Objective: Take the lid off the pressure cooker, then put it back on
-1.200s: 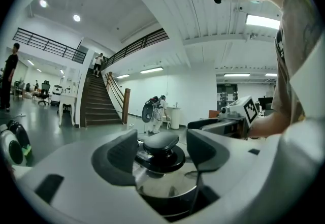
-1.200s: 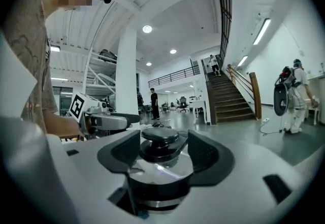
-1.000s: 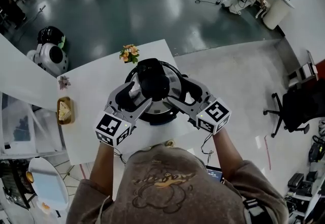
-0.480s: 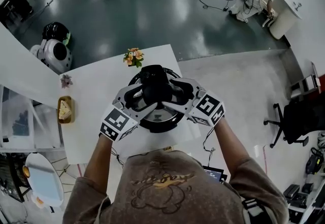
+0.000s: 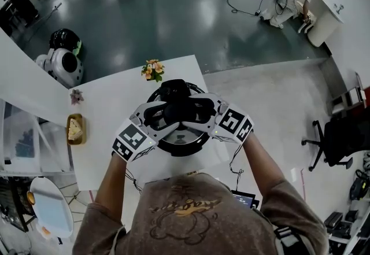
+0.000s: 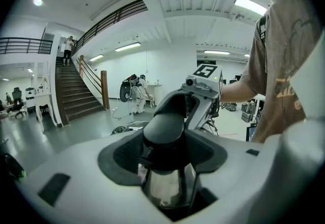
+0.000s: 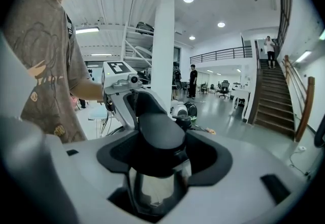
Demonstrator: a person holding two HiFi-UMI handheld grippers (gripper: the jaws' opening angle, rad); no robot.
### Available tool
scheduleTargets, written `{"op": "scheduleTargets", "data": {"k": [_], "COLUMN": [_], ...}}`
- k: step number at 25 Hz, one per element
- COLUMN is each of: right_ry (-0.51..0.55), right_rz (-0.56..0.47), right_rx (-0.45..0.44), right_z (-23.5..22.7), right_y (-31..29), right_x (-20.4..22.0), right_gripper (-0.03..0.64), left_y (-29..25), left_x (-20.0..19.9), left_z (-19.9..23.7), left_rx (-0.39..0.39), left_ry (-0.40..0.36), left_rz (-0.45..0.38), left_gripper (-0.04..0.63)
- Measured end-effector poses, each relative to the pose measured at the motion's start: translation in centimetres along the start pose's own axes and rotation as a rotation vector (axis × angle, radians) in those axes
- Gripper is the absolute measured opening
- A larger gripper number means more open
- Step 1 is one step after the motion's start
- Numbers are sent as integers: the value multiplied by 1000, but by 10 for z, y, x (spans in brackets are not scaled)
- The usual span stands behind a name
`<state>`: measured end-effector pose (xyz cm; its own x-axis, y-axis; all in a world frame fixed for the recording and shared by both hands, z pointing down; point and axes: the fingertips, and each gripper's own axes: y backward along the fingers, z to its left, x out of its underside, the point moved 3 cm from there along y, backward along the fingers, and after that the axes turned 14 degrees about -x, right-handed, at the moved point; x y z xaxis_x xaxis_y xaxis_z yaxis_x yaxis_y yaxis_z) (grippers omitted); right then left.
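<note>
Head view first: the pressure cooker [image 5: 178, 147] sits on the white table [image 5: 110, 103], toward its right edge, with a little bunch of flowers [image 5: 152, 69] just past it and a small tray [image 5: 74, 128] of food well off to the left. The lid [image 5: 151, 96] looks to be on the pot, and its chunky black handle [image 5: 175, 91] is right in the middle of everything. Both tools are on that handle from opposite sides, the left gripper [image 5: 165, 114] coming in from the lower left and the right gripper [image 5: 199, 110] from the lower right, marker cubes facing up at the camera. From the left gripper view, the handle fills the whole gap between the two black pads [image 6: 118, 154] and seems to touch them on both sides, so I'd call that clamped on the handle; those jaws have just been closing in. You can see shiny steel of the lid under the handle there, and the other gripper straight across. Right gripper view is pretty much the mirror of that: handle wedged between the pads [image 7: 210, 157], jaws just closed in a bit, grip on. A staircase [image 6: 76, 96] runs up in the background.
</note>
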<state>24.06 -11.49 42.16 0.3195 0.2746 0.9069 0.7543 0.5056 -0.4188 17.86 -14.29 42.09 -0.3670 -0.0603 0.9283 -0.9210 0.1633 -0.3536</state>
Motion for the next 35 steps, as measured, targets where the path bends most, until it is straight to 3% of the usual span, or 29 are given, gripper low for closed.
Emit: {"op": "scheduleTargets", "data": {"k": [6, 15, 35], "right_ry": [-14, -68, -264], "right_rz": [4, -1, -7], "right_rx": [22, 137, 490], "right_z": [0, 1, 10], "right_y": [0, -3, -8], "right_x": [1, 0, 1], "right_gripper": [288, 287, 287], "left_y": [-1, -2, -14], "left_x": [1, 2, 2], "left_z": [1, 9, 21], "left_rx": [17, 109, 449], "left_ry": [-2, -34, -177], "left_rz": [-1, -20, -90], "left_gripper": [253, 253, 253]}}
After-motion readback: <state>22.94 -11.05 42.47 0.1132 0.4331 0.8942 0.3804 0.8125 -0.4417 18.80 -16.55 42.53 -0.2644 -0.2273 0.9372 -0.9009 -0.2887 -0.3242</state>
